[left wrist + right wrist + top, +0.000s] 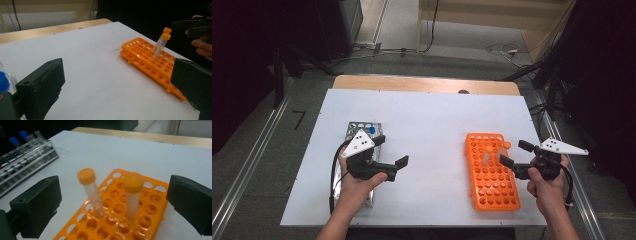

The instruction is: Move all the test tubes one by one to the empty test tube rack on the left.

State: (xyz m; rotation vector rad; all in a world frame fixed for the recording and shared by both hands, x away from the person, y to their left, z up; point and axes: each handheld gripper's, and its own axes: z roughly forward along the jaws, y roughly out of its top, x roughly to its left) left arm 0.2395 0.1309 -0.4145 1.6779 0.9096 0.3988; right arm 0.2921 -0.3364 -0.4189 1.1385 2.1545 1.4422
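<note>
On the white table [422, 125], two clear tubes with orange caps [131, 195] already stand in the orange plastic rack [492, 175]; blue-capped tubes [15, 141] wait in the metal rack [22, 162]. Both left tongs [393, 152] and right tongs [514, 152] are open and empty.

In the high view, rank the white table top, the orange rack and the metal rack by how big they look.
1. White table top, largest by far.
2. Orange rack.
3. Metal rack, which looks smaller, though the left hand and its tool cover much of it, so second and third are unsure.
</note>
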